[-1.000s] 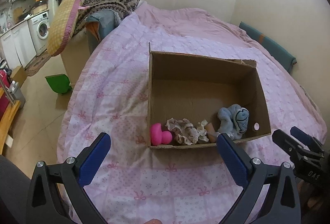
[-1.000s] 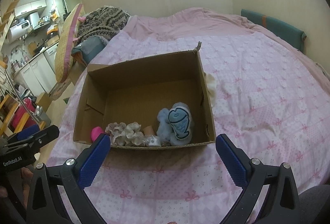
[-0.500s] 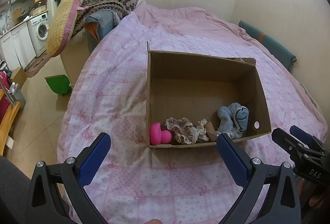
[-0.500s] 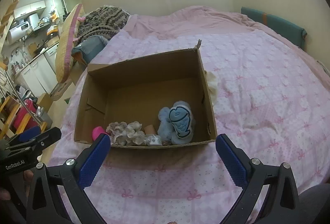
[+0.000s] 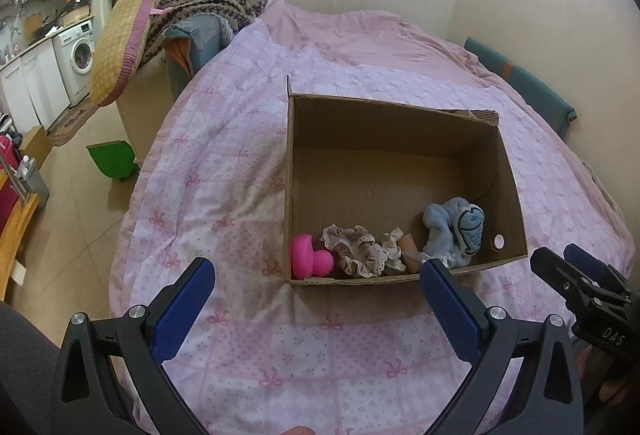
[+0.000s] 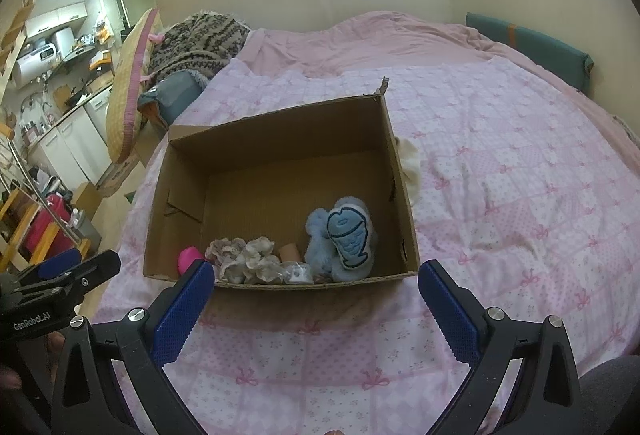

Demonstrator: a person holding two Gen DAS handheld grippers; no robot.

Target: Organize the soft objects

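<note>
Little had moved since 1 second earlier: both claws had eased back a touch, so the box (image 5: 400, 191) sat slightly lower in each view, and its contents lay as they had.

Left claw (image 5: 316, 295) was spread wide and held nothing; right claw (image 6: 316, 295) was likewise spread and empty. Both hovered over the bed (image 6: 520, 171), just short of the box's near wall.

Inside, along that near wall, lay the soft things in 1 row: a pink toy (image 5: 310, 257) in the left corner, a frilly scrunchie (image 5: 354, 249) beside it, a small tan roll (image 5: 410, 249), then a blue plush (image 6: 344, 235) toward the right. Its long axis ran roughly away from the claws. A cream cloth (image 6: 410, 167) lay on the bed just outside the box's right wall, partly hidden by it.

That cloth looked like the only soft thing not yet boxed. It lay ahead and right of the right claw, beyond the box corner, so the right hand seemed nearer to it.

Writing: "GenRobot.AI" on the left claw's body seen from the right wrist; "DAS" on the right claw's body seen from the left wrist.
</note>
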